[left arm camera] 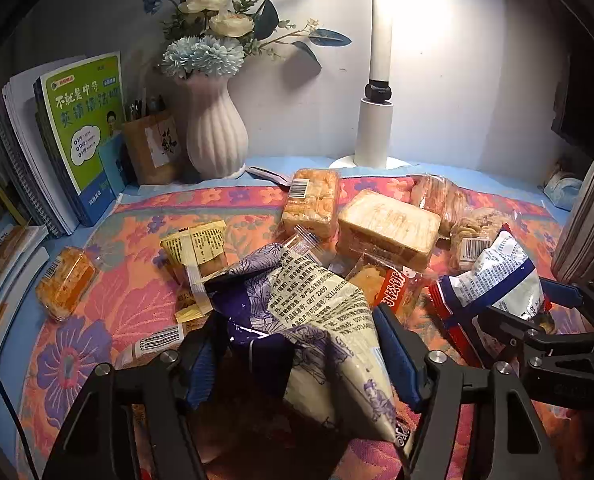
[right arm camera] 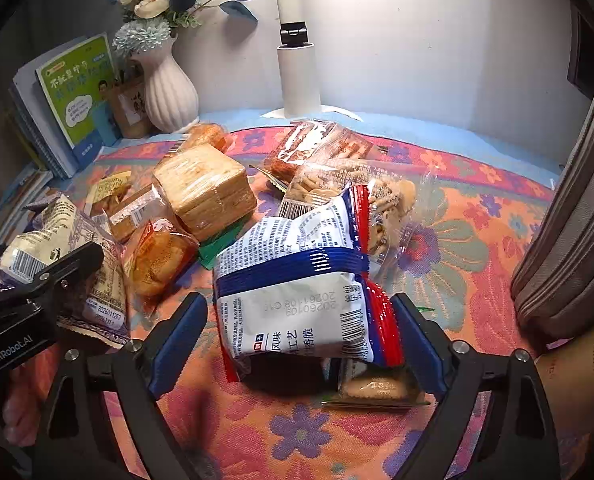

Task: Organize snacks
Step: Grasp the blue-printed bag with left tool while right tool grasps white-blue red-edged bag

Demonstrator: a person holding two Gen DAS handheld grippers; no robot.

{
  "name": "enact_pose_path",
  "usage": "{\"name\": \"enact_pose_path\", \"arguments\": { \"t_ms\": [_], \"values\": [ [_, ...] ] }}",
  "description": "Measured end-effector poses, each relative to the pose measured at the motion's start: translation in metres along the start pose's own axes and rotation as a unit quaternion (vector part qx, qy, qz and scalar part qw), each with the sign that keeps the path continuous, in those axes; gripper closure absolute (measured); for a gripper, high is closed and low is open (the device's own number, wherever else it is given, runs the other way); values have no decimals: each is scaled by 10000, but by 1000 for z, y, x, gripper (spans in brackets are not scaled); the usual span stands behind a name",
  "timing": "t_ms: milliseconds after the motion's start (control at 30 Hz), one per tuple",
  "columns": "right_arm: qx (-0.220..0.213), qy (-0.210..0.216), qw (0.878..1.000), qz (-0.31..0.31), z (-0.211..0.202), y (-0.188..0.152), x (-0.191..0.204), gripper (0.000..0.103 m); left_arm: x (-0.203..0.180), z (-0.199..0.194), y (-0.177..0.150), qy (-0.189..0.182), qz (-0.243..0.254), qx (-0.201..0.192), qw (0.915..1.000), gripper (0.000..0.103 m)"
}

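**Purple and cream, red and blue: a bag between each pair of fingers**

Purple-printed foil fills my left gripper (left arm camera: 297, 356): the purple-and-cream snack bag (left arm camera: 317, 312) sits between its blue pads, which press its crumpled sides, so I am gripping it. My right gripper (right arm camera: 301, 340) frames the white bag with red and blue bands (right arm camera: 301, 280); whether the pads actually touch it I cannot tell. A small biscuit packet (right arm camera: 373, 390) lies under that bag, by the right finger. Both bags are at the near edge of the floral cloth (right arm camera: 477, 240). Behind them lie the wrapped sandwich bread (left arm camera: 389, 226), an orange cake packet (left arm camera: 65, 280) off to the left, and a clear bag of small biscuits (right arm camera: 385, 200). The white vase (left arm camera: 215, 136) stands at the back.
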State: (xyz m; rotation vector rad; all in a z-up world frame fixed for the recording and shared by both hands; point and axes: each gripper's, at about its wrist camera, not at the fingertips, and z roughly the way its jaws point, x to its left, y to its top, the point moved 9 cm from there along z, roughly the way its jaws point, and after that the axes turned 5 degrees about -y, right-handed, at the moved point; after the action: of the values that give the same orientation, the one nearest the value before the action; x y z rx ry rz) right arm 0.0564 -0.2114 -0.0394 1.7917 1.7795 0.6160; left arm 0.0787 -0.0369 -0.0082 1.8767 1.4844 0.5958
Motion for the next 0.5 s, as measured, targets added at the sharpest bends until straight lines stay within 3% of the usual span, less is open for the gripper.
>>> {"name": "enact_pose_path", "arguments": {
  "t_ms": [133, 333, 500],
  "values": [
    [-119, -115, 9998, -140, -4, 0, 2, 22, -1, -2, 0, -36, 1, -51, 10000, 49],
    [-335, -363, 9982, -334, -15, 0, 6, 32, -5, -8, 0, -149, 1, -133, 9998, 50],
    [-504, -392, 9975, -319, -27, 2, 5, 47, -11, -20, 4, -279, -2, -263, 9993, 50]
  ]
}}
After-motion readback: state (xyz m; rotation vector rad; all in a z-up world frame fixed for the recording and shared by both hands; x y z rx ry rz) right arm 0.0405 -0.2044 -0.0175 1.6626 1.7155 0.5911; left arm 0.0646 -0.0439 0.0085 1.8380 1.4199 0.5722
